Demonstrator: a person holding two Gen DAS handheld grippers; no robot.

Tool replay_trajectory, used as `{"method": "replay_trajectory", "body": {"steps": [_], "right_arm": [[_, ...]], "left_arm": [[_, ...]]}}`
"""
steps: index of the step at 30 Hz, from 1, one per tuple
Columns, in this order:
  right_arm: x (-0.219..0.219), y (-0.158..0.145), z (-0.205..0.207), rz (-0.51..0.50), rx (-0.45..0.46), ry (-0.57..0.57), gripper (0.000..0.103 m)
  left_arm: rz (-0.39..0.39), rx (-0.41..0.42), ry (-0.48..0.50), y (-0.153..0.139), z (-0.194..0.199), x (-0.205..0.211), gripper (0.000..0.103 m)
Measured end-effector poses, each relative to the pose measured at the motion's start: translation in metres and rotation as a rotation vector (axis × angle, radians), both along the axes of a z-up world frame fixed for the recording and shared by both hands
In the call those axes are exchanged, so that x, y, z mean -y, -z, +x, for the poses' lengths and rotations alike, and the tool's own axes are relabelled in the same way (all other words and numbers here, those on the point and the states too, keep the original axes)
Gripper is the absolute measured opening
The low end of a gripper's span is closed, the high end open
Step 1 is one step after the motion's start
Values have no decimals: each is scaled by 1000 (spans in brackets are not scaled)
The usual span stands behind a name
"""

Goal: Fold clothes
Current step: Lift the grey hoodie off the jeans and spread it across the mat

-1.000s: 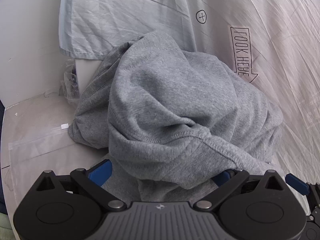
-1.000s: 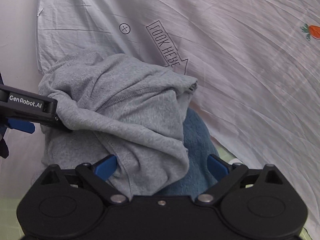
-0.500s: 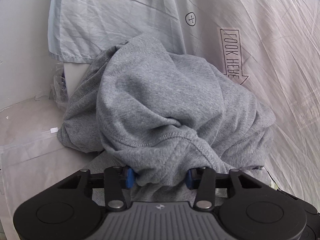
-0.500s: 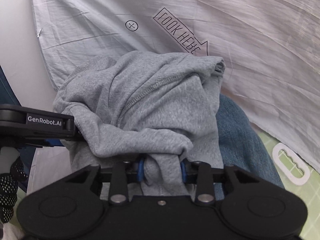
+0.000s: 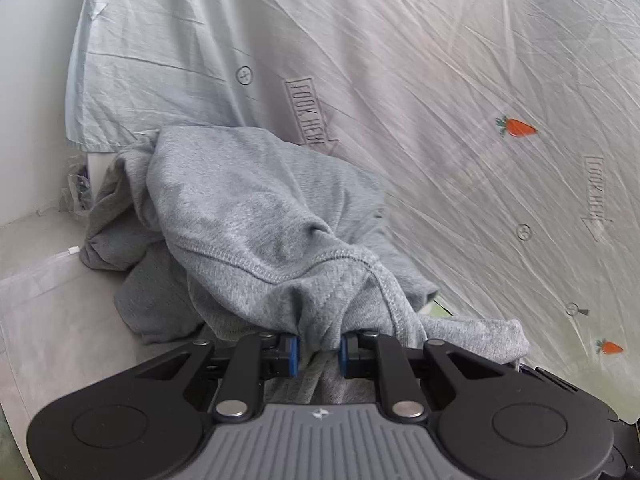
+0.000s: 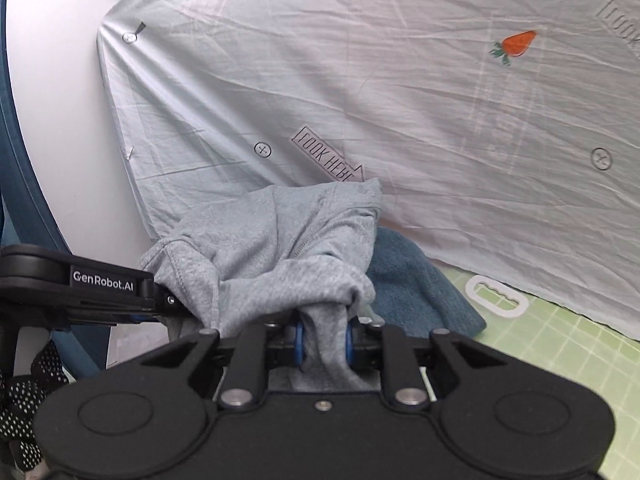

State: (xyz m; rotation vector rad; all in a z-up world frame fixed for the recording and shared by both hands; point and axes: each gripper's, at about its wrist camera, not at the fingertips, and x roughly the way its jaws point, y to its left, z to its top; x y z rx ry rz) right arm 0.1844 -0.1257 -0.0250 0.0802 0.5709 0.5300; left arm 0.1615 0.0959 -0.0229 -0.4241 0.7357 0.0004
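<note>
A creased pale sheet point(image 6: 400, 100) printed with carrots point(image 6: 516, 44) hangs behind a green grid mat point(image 6: 560, 344). White wall point(image 5: 36, 80) at left, in soft daylight.

The grey sweatshirt point(image 5: 256, 216) hides most of the blue towel point(image 6: 416, 284). The sheet's point(image 5: 440, 80) printed lettering is blurred.

Both wrist cameras look forward and downward along their own fingers, very close to the grey sweatshirt point(image 5: 264, 216) bunched at six o'clock. Both views share that garment and the carrot-printed sheet point(image 6: 400, 92) from twelve to three o'clock; the right view catches the left gripper point(image 6: 170, 300) at nine o'clock.
</note>
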Motion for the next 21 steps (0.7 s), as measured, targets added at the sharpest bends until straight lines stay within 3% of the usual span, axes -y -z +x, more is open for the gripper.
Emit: {"method": "replay_trajectory", "body": {"steps": [3, 8, 14, 17, 21], "right_arm": [[56, -8, -44, 10, 24, 84, 19], [151, -1, -113, 46, -29, 298, 19], [241, 17, -198, -7, -117, 633, 19], [275, 32, -223, -27, -214, 777, 21], [283, 42, -240, -49, -266, 841, 39]], "left_arm": [[-29, -8, 108, -15, -32, 56, 19], [-27, -58, 331, -16, -80, 156, 19], [-46, -210, 602, 13, -118, 244, 20], [-18, -195, 592, 13, -128, 242, 23], [-32, -176, 496, 11, -119, 216, 39]]}}
